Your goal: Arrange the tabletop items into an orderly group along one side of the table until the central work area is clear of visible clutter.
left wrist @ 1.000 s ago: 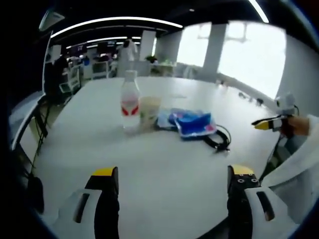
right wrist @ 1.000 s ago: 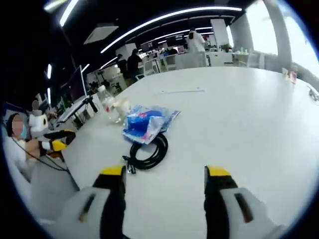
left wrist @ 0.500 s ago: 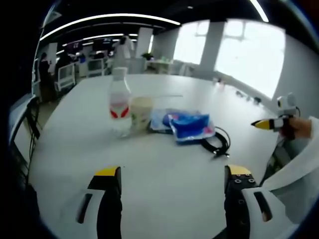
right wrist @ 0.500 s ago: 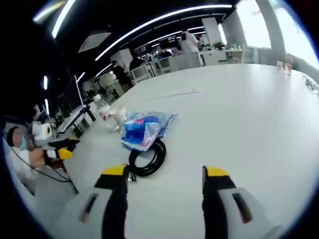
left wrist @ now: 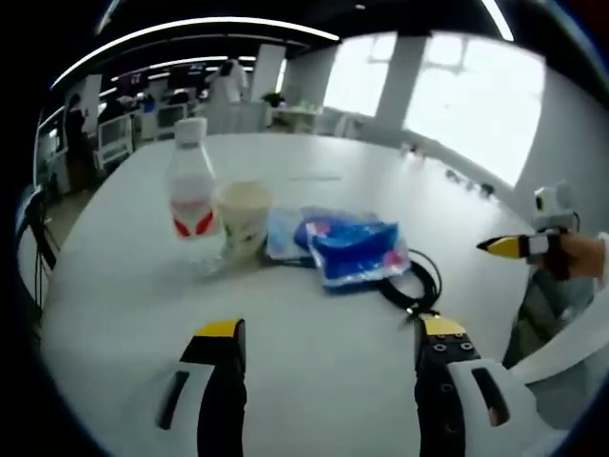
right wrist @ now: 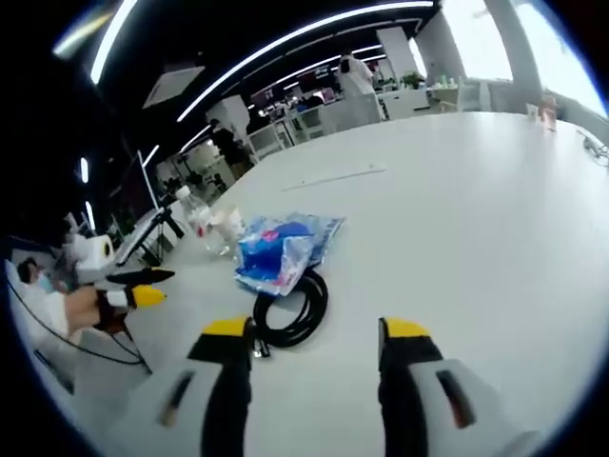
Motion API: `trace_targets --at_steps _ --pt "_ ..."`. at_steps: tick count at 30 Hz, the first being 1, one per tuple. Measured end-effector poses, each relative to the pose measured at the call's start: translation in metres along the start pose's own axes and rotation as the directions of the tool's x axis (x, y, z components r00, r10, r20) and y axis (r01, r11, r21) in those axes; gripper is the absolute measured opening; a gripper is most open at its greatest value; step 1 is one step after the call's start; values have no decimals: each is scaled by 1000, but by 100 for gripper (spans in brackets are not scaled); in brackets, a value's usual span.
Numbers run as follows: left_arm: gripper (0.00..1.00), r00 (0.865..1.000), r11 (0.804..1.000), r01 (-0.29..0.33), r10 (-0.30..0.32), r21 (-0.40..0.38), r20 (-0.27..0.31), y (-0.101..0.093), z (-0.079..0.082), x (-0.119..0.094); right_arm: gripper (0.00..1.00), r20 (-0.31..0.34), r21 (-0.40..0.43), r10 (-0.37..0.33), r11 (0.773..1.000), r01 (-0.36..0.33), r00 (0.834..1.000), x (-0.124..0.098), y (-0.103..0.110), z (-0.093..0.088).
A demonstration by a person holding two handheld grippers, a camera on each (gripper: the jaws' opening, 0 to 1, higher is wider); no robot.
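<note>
White table (left wrist: 124, 286) bears bottle (left wrist: 192, 205), cup (left wrist: 242, 217), blue bag (left wrist: 354, 249) (cable (right wrist: 295, 309) beside); both grippers' fingers spread, empty.

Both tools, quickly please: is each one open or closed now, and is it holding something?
Left tool: open, holding nothing.
Right tool: open, holding nothing.

Bottle (left wrist: 192, 208), cup (left wrist: 243, 217), blue packet (left wrist: 354, 251) and cable (left wrist: 416, 287) clustered on white table (left wrist: 314, 381).
</note>
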State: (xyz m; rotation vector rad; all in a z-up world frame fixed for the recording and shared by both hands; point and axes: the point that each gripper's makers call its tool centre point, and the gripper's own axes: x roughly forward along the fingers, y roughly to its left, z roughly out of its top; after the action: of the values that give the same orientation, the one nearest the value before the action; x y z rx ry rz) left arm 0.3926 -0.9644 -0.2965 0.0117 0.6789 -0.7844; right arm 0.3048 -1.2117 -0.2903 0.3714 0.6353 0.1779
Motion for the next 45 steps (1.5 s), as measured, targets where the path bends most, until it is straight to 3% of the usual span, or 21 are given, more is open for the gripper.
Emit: trace_targets --at_steps 9,18,29,32,42,45 --pt "57 999 1000 -9 8 -16 -32 5 5 41 45 -14 -27 19 999 -19 1000 31 9 0" --pt "48 999 1000 -10 9 -27 -44 8 8 80 42 27 -48 34 998 -33 999 77 21 15" --pt "31 998 996 -39 35 -83 -47 10 9 99 32 22 -80 39 996 -38 999 109 27 22" --pt "30 998 993 -43 37 -111 -57 6 6 103 31 2 -86 43 995 -43 999 114 30 19" --pt "25 996 995 -60 55 -75 -76 3 1 110 25 -41 -101 21 995 -25 999 126 25 7" --pt "15 996 996 -64 60 -64 -71 3 1 111 17 -47 -135 25 990 -31 999 128 28 7"
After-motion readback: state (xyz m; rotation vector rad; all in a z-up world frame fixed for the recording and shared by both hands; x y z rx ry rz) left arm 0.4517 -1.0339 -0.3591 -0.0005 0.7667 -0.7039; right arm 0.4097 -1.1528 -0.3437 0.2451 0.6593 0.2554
